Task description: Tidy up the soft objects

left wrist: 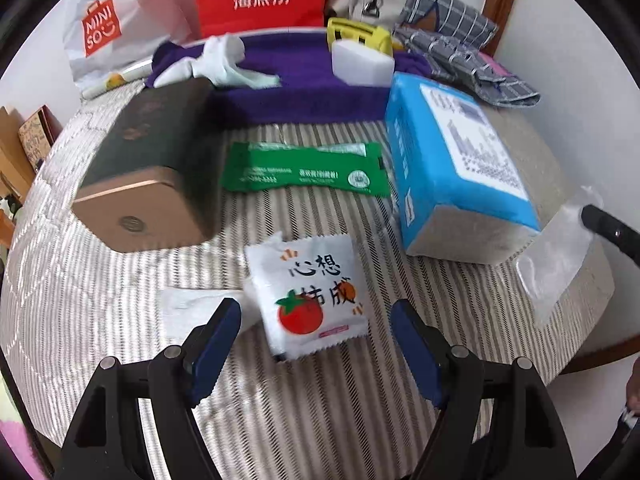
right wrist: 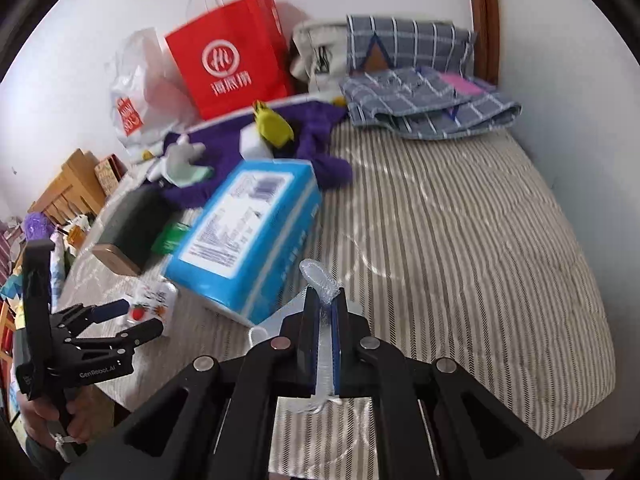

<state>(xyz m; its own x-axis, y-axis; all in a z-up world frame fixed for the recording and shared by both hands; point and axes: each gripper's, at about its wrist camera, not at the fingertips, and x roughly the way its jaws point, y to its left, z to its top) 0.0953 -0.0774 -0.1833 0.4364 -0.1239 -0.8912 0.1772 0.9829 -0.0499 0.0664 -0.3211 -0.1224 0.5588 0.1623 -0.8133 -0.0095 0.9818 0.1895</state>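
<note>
A small white tissue pack with a tomato print (left wrist: 310,300) lies on the striped bed, between the fingers of my open left gripper (left wrist: 316,322), which also shows in the right wrist view (right wrist: 132,320). A loose white tissue (left wrist: 192,304) lies beside the left finger. My right gripper (right wrist: 326,300) is shut on a clear plastic bag (right wrist: 320,276), also seen at the right edge of the left wrist view (left wrist: 556,252). A blue tissue pack (left wrist: 452,160) and a green sachet (left wrist: 308,170) lie further on.
A dark box with a gold end (left wrist: 152,164) lies left. A purple towel (left wrist: 296,80) bears a white sock (left wrist: 224,60), a white sponge (left wrist: 362,62) and a yellow thing (left wrist: 360,32). Checked cloth (right wrist: 420,96), a red bag (right wrist: 228,56) and a white bag (left wrist: 104,28) stand behind.
</note>
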